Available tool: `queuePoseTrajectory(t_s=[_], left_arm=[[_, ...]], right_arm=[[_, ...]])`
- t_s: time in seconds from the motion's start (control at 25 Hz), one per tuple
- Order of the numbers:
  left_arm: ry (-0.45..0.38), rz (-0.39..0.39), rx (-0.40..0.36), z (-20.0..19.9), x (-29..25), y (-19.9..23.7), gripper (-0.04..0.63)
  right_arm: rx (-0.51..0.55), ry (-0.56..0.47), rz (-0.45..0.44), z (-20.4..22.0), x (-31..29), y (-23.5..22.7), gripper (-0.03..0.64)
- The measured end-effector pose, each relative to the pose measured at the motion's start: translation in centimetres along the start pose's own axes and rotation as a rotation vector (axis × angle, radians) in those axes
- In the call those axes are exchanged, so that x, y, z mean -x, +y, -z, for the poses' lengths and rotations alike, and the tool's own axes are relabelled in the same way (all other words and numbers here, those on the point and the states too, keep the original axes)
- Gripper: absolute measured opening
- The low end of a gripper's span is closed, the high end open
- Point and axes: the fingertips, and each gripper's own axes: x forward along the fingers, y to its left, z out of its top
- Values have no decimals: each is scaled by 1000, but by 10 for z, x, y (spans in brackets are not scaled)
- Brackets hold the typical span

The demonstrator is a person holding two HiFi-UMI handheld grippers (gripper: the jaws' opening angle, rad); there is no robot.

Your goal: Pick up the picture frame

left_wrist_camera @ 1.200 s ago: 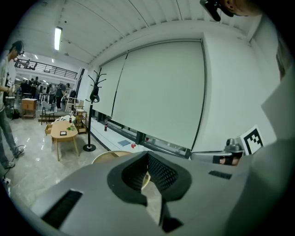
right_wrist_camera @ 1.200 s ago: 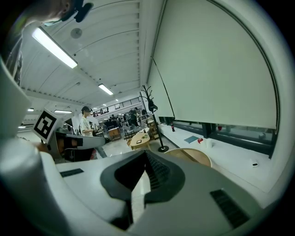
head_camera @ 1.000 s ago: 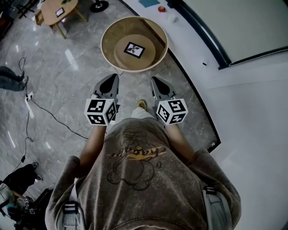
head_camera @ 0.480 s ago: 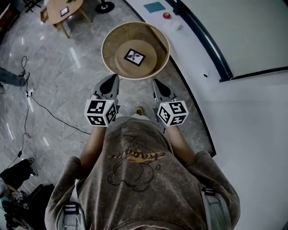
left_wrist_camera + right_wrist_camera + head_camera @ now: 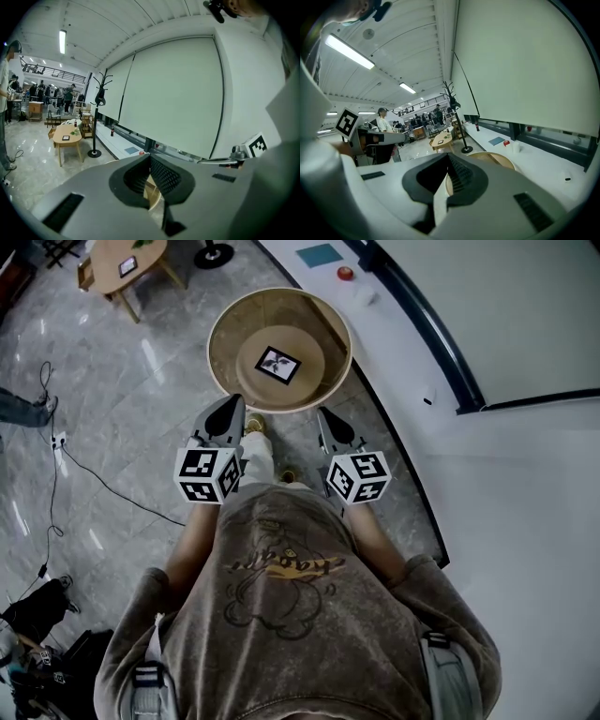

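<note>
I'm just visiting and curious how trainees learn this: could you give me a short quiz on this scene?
1. True or false: the picture frame lies on the round wooden table.
2. The left gripper and right gripper are: A) both shut, empty; B) both open; C) shut on the frame.
3. Which gripper is nearer the white ledge?
Key: 1 true; 2 A; 3 the right.

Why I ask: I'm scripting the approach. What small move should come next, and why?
Probably carry both hands forward over the near rim of the round table. The left tongs and right tongs are shut and empty, their tips only about at that rim, while the picture frame lies flat at the table's middle, beyond them; opening can follow.
</note>
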Motion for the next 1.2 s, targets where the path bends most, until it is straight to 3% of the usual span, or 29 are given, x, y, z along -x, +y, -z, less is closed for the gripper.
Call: queuePoseTrajectory(t_s=[0.32, 1.2], left_arm=[[19, 42, -7, -2, -42, 21, 18], [87, 152, -26, -51, -188, 111, 18]], right_arm=[[2, -2, 29, -8, -35, -18, 17], [-38, 29, 100, -62, -183, -66, 17]])
